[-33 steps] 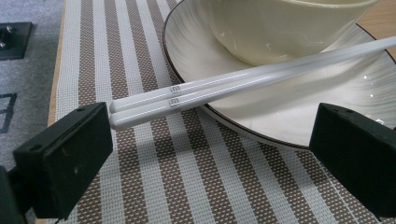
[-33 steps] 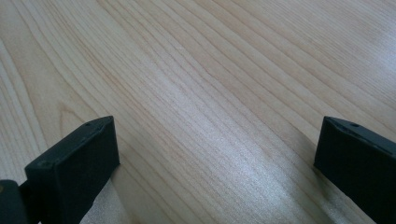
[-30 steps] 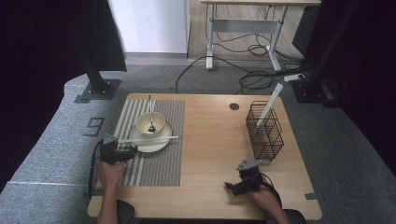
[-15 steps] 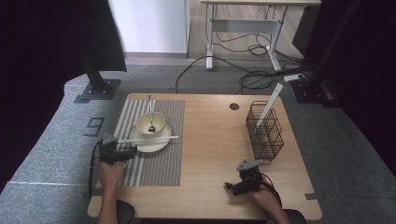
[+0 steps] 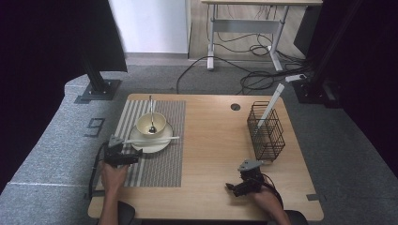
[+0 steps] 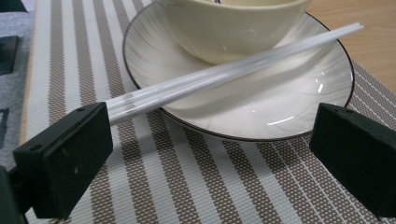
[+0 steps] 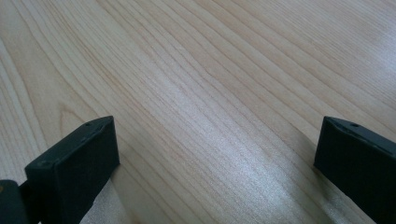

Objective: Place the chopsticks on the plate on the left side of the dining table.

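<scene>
Hand-held gripper (image 5: 136, 155), left: unmoved since a second ago, jaws wide beside chopsticks (image 6: 224, 74) on plate (image 6: 299, 107); right (image 5: 230, 187) likewise open over counter (image 5: 211, 140); no progress.

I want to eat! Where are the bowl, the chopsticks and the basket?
bowl (image 5: 151, 123), high view, its rim.
chopsticks (image 6: 224, 73), left gripper view, middle of the sticks.
basket (image 5: 266, 131), high view, its wire wall.

Lab / recording studio setup, not a home: black curtains (image 5: 42, 70) both sides, stand w/ metal base plate (image 5: 98, 89) on grey carpet (image 5: 51, 154), loose cables (image 5: 244, 70) on floor, bare desk frame (image 5: 244, 28) behind the wood surface (image 5: 211, 140). Place setting looks staged.
</scene>
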The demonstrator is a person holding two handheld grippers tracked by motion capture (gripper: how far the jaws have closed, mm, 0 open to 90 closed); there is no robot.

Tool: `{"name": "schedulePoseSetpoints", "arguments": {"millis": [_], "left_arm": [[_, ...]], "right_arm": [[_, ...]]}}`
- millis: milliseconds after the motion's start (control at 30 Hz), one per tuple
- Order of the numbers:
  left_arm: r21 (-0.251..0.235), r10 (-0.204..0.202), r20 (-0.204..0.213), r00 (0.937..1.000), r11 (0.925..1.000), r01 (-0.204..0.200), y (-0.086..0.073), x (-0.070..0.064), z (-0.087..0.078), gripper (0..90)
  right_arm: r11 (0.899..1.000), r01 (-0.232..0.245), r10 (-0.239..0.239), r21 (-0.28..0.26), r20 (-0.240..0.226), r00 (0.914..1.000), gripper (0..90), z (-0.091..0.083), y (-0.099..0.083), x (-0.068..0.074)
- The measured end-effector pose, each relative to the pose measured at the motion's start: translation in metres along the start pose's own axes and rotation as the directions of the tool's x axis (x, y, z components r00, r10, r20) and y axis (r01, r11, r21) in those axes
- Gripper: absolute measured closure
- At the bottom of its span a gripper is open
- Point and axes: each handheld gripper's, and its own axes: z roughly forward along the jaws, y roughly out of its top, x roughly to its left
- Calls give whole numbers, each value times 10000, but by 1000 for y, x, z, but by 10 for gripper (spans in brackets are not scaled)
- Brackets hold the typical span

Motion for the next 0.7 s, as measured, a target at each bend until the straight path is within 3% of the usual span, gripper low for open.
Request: {"name": "schedulePoseSetpoints", "arguments": {"millis": [233,700], "left_arm": [[239,183,4,9998,9995,-183,0,1,7,0],[387,123,0,9999,9992,-123,0,8,14,0]], "right_arm": [[10000,-14,14,-2,2,10000,0,0,0,0],[10000,-13,13,-3,2,10000,0,0,0,0]]}}
